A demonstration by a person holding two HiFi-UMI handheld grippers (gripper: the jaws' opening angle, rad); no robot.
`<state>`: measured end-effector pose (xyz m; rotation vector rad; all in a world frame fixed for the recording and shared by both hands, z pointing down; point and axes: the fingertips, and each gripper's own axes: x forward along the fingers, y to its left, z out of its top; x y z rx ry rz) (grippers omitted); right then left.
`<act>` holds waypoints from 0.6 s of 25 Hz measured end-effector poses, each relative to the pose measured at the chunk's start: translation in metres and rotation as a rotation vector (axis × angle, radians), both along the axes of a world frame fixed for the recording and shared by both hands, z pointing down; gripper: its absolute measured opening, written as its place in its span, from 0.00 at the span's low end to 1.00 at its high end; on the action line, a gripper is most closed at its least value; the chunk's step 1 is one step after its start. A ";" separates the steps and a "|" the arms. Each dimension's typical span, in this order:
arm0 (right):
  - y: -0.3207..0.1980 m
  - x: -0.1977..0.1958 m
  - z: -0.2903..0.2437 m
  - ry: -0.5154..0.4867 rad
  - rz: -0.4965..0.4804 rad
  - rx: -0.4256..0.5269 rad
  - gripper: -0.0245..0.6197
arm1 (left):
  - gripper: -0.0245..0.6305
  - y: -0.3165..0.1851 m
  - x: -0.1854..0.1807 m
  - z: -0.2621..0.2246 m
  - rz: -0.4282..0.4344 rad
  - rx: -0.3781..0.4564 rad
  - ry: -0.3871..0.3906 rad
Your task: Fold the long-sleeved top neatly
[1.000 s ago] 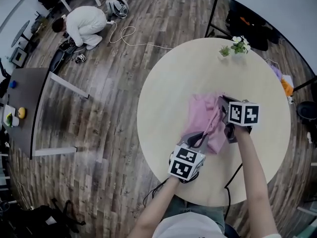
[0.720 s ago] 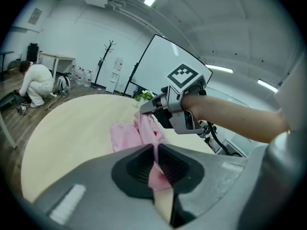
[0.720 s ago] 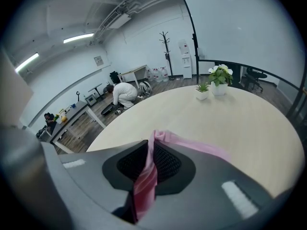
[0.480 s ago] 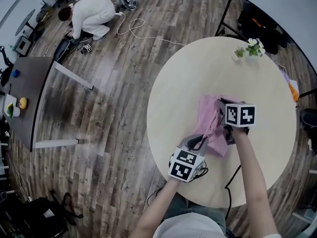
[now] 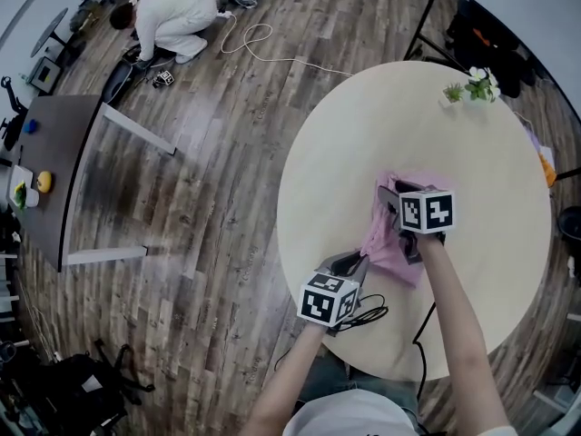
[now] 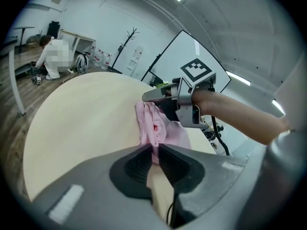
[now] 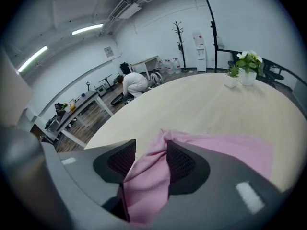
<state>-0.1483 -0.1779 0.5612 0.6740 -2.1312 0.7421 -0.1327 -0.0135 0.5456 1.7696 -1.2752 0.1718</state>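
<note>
Our left tongs (image 6: 154,151) are clenched on a thin pinch of the pink long-sleeved top (image 5: 388,243), whose strip runs straight ahead of them to the other pair. Between the two tongs the cloth, spread wide a second ago, has gathered into a narrower, bunched band on the worktop (image 5: 363,134). Our right tongs (image 7: 151,150) stay clamped on a thicker gather, so we judge the top is being drawn straight, with no neat fold made yet.
</note>
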 end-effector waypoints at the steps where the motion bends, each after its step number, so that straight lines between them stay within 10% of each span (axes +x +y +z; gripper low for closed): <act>1: 0.002 -0.003 0.002 0.003 -0.014 -0.002 0.41 | 0.10 0.002 -0.001 0.003 -0.004 -0.009 0.004; 15: 0.010 -0.015 -0.001 -0.070 -0.009 0.024 0.65 | 0.10 0.012 -0.022 0.018 -0.031 -0.059 -0.045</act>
